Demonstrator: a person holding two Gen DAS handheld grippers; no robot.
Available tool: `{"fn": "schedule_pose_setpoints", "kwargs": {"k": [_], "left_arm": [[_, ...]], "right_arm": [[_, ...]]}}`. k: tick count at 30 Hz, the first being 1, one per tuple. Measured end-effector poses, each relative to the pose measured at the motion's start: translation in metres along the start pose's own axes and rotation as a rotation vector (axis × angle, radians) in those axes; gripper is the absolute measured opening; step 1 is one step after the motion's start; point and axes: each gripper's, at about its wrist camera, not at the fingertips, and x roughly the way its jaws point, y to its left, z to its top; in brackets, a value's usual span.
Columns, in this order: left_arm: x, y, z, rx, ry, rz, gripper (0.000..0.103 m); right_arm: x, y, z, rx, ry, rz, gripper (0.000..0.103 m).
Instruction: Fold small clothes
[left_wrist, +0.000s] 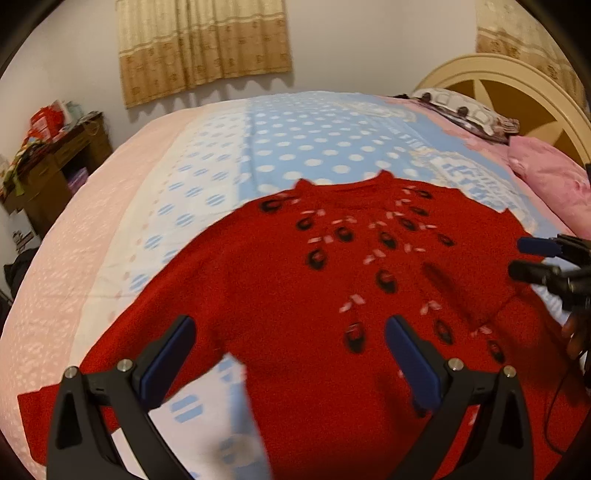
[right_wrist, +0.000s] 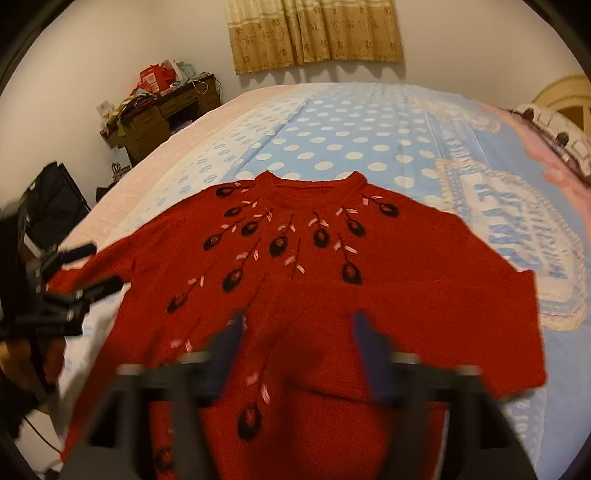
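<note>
A red knitted sweater (left_wrist: 280, 280) with black and pink flower embroidery lies front up on the bed, collar toward the far side. In the left wrist view its left sleeve (left_wrist: 55, 402) stretches out to the lower left. In the right wrist view the other sleeve (right_wrist: 461, 332) lies folded in across the body. My left gripper (left_wrist: 291, 350) hovers open over the lower chest with nothing between its blue pads; it also shows at the left edge of the right wrist view (right_wrist: 99, 266). My right gripper (right_wrist: 297, 332), blurred, stands open above the sweater's lower middle with nothing between its fingers, and appears at the right edge (left_wrist: 521, 256).
The bed carries a blue polka-dot sheet (left_wrist: 314, 147) with pink borders. A pink pillow (left_wrist: 546, 173) and a cream headboard (left_wrist: 517, 85) are at the far right. A cluttered wooden desk (right_wrist: 166, 110) stands by the wall at the left, with a dark bag (right_wrist: 55, 203) near it.
</note>
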Motion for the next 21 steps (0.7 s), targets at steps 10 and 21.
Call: {"fn": "schedule_pose_setpoints", "kwargs": {"k": [10,21], "left_arm": [[0.028,-0.087,0.032,0.09,0.083,-0.184,0.103],[0.094,-0.136,0.025,0.073,0.281,-0.281,0.063]], "right_arm": [[-0.066,-0.003,-0.041,-0.051,-0.134,-0.146,0.07],[-0.097,-0.032,-0.09,0.033,-0.252,-0.19,0.071]]}}
